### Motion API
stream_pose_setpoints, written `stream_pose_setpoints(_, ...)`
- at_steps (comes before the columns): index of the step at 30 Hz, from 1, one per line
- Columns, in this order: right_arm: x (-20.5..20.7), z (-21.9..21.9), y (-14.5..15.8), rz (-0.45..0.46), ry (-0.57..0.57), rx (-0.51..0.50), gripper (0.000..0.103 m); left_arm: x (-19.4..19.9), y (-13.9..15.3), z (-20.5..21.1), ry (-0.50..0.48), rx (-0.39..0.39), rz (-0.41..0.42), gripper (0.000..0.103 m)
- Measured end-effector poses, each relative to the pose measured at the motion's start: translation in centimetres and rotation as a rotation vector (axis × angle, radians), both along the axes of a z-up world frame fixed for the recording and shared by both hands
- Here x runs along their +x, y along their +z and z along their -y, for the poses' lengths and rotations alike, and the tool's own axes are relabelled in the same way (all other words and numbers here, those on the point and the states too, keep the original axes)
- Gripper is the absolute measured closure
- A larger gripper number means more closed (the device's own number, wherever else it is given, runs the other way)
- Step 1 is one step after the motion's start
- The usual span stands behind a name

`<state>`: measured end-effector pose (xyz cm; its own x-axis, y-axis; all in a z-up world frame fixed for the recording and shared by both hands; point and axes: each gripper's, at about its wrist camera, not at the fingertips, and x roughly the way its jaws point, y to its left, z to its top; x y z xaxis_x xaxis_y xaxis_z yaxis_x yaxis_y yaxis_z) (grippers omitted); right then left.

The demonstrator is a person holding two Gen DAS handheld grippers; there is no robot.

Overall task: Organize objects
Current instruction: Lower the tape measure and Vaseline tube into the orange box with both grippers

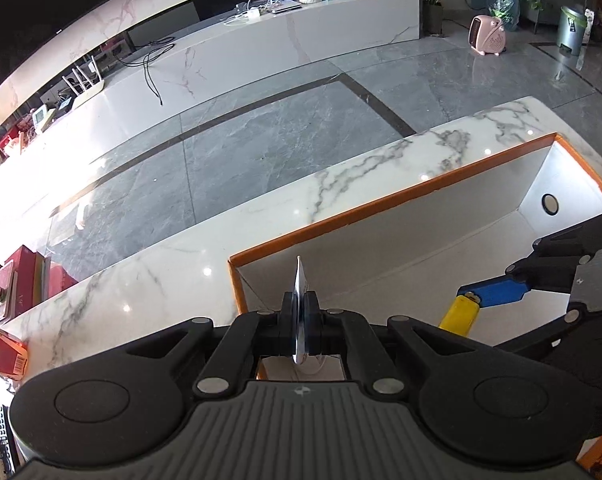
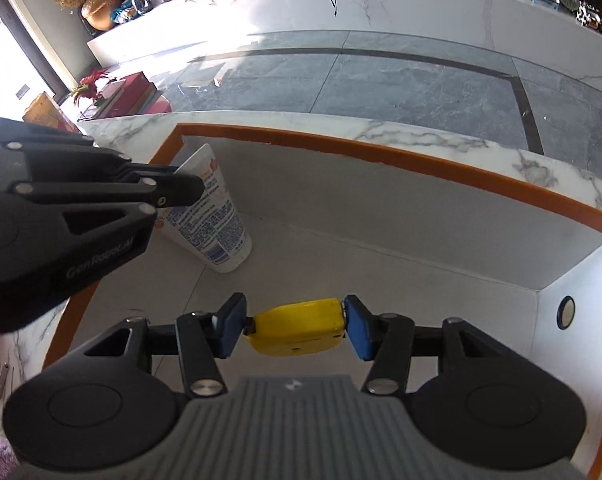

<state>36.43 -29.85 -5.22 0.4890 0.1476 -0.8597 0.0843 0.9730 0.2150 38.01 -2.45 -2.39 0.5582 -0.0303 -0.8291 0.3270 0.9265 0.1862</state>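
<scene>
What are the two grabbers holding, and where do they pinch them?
The left hand-held gripper pinches a white tube by its flat crimped end. The right hand-held gripper squeezes a yellow lighter by its two ends. Both hang over the orange-rimmed box.

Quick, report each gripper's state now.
Left gripper: shut on a white tube.
Right gripper: shut on a yellow lighter.

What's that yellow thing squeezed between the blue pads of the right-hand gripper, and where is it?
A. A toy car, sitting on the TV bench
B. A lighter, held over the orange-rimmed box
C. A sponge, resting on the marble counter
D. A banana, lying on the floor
B: the right gripper clamps the yellow lighter end to end between its blue pads, above the white inside of the orange-rimmed box.
</scene>
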Motion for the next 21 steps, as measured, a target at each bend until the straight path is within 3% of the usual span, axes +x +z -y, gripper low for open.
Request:
stream_pose_setpoints(5,2.4,-0.2,-1.7,-0.058,-0.060,0.067,0.048,0.6,0.1,-0.6,0.052,-0.019,0.025,0.098)
stream_pose_setpoints(10,4.0,0.6,-2.5,-0.048,-0.174,0.118,0.047,1.4,0.5,-1.4,0.102,-0.083,0.026,0.098)
stream_pose_setpoints(17,5.6,1.2,-3.5,-0.020,-0.254,0.188,0.046,0.6,2.1,-3.0,0.109,-0.206,0.075,0.074)
stream_pose_setpoints(21,5.7,1.5,-3.6,-0.005,-0.272,0.206,0.039,-0.2,3.2,-3.6,0.110,-0.239,0.110,0.070)
